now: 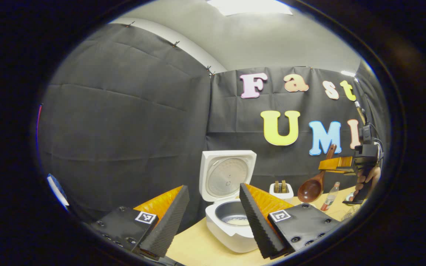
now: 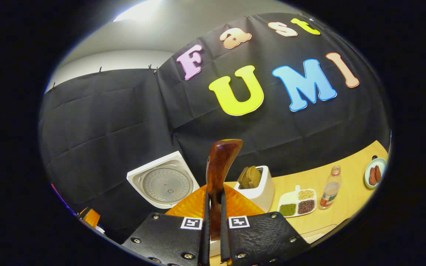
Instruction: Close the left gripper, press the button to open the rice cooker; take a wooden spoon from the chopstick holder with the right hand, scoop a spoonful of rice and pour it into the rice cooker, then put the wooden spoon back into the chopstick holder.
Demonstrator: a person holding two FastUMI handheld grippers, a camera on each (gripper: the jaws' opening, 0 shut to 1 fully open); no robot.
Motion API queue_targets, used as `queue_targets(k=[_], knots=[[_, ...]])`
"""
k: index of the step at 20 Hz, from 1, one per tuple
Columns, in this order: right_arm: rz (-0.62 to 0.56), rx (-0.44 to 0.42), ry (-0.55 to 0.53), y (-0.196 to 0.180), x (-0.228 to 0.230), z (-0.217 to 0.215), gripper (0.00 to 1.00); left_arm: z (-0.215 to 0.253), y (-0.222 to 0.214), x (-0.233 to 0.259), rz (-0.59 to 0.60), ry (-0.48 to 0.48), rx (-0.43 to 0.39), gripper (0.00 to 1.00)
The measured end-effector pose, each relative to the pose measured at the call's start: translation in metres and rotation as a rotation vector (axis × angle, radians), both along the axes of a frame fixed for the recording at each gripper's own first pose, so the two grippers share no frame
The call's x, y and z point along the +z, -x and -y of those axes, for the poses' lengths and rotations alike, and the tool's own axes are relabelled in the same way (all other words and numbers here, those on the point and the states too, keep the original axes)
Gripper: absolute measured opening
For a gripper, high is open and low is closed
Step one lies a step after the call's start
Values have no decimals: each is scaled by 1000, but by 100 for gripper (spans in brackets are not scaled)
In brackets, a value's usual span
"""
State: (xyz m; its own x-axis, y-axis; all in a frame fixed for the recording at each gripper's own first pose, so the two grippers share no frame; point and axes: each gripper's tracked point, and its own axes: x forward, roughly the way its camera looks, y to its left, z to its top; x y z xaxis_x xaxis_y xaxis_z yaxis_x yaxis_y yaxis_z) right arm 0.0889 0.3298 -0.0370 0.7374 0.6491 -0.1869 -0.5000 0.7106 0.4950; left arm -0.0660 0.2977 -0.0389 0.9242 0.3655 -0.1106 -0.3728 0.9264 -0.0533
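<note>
Wooden table [image 1: 198,244] | rice cooker [image 1: 231,221] open | left tongs [image 1: 213,218] apart | right tongs [image 2: 213,225] clamp wooden spoon [image 2: 218,170], seemingly empty

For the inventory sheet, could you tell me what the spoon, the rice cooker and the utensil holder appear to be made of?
The spoon looks like varnished wood: reddish-brown, with grain and a glossy shine. The rice cooker seems to be smooth white plastic outside, with a grey, dull metal-looking inner pot and lid plate. The chopstick holder is white and glossy, ceramic or plastic; I cannot tell which.
</note>
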Motion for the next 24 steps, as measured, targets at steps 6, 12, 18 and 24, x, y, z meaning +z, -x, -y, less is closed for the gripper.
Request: queue_targets(k=[6,12,18,24], knots=[[24,-109,62,-11,-2,93,12,49,-26,15,31,-6,-66,95],[19,-226,88,-15,-9,174,11,97,-49,31,62,-12,-131,95],[-22,-348,115,-17,-35,251,12,144,-60,42,83,-20,-197,95],[-67,-441,148,-12,-65,309,12,173,-64,44,79,-20,-234,95]])
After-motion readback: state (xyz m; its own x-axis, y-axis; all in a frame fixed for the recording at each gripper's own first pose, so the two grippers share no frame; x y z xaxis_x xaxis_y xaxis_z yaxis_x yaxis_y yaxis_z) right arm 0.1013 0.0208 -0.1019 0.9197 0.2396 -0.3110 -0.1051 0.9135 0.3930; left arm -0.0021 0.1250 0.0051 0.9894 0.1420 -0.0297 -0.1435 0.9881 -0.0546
